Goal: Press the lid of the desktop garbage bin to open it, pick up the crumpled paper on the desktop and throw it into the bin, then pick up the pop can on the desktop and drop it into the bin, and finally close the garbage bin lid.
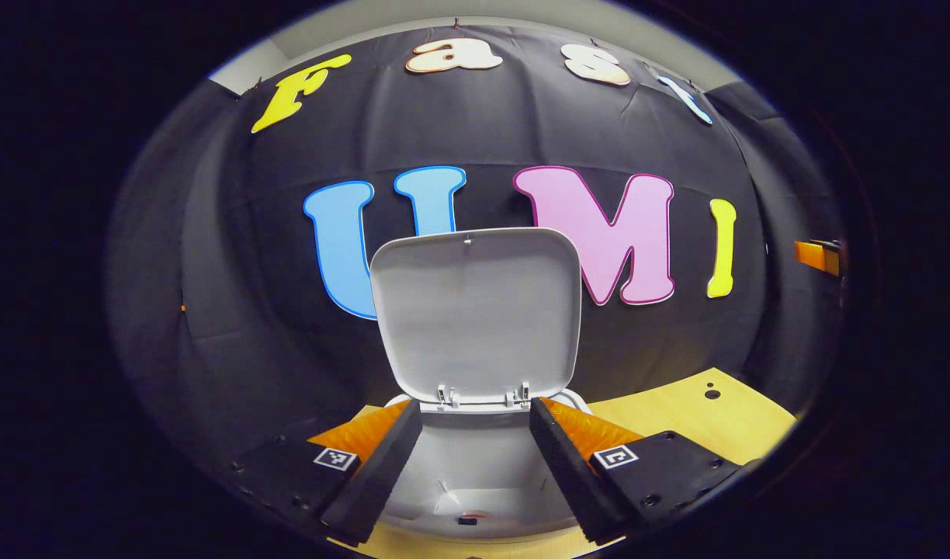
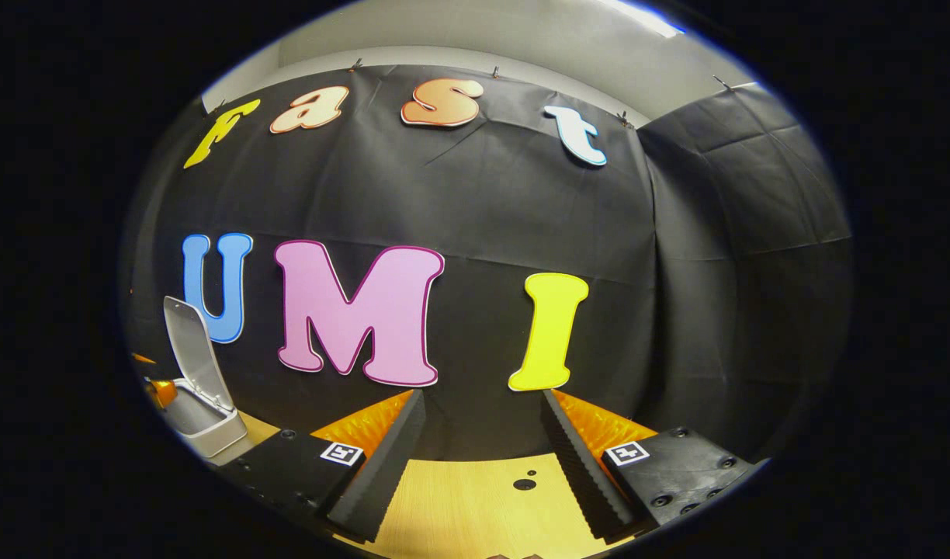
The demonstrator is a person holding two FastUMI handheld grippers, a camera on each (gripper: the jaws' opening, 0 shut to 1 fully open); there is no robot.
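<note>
bin (image 1: 475,466) lid (image 1: 475,310) stands up — both grippers (image 1: 475,458) (image 2: 475,458) spread wide, holding nothing.

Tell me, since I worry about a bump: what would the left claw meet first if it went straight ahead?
Probably the garbage bin: the left claw is open above its mouth, pointing at the raised lid. Depth is hard to judge, so rim or lid could come first.

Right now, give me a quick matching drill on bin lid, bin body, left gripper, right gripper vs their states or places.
Things:
1. bin lid
2. bin body
3. left gripper
4. right gripper

States or places:
A. open above bare tabletop
B. swung up, standing upright
C. open, fingers either side of the bin's mouth
D. white, mouth uncovered, on the table

Pairs: 1-B, 2-D, 3-C, 4-A
</note>
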